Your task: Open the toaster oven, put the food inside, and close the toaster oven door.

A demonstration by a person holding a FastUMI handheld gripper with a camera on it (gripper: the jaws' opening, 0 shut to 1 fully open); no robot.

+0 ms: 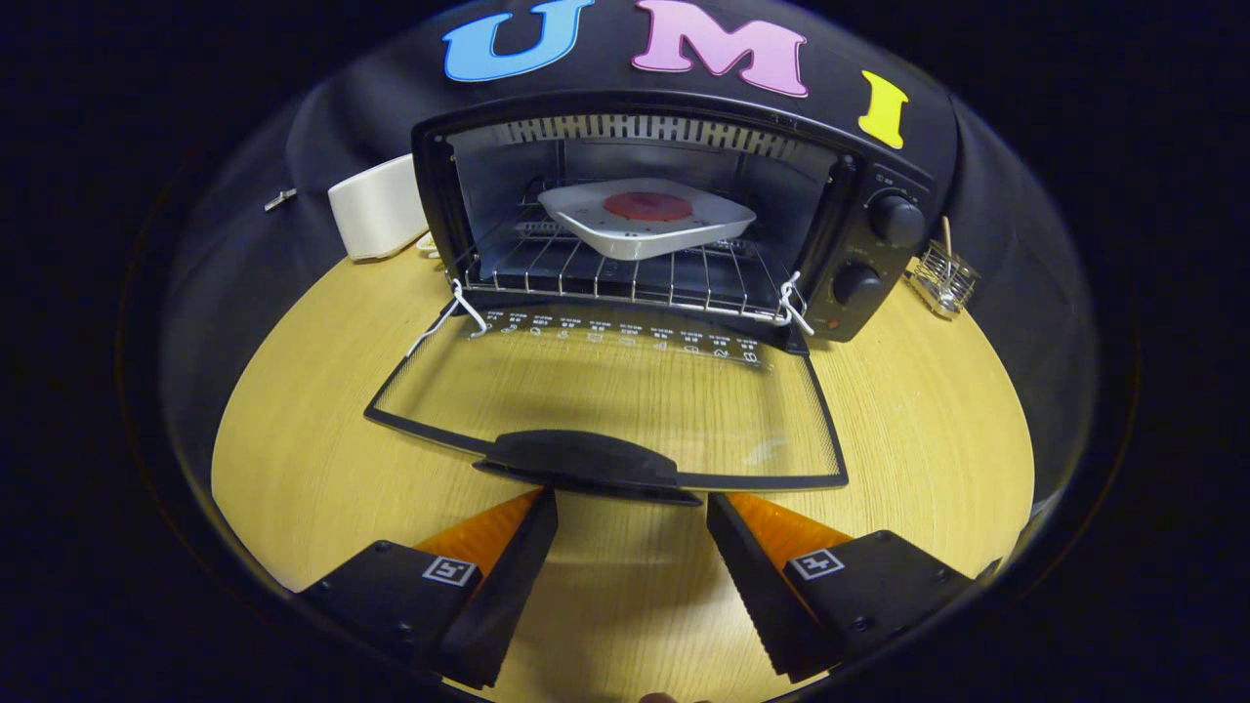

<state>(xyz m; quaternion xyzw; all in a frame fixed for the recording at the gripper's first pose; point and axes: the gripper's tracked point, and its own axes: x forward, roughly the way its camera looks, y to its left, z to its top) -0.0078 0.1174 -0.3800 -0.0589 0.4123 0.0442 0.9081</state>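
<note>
Gripper view: the wooden table [322,430] spreads widest, pale yellow with fine grain, and carries everything else. On it, beyond the fingers, stands the black toaster oven [674,215] with its cavity open to the camera and two round knobs [896,220] stacked on the panel at its right side. Its glass door [625,395] is dropped flat toward the camera, hinged at the oven's lower front edge, with white cords at both hinge corners and a row of small white markings along the glass near the hinge. Inside the cavity a wire rack [625,278] holds a white square dish [646,220], and on that dish lies the food, a flat round reddish piece [647,205]; dish and food sit well inside the oven toward the back. A white appliance [376,207] stands just beside the oven's left wall, and a small wire holder [942,278] with a stick in it sits near the right side. The door's black handle [586,461] lies just ahead of the fingertips. The gripper [632,508] has its fingers spread apart, holding nothing, tips close behind the handle.
</note>
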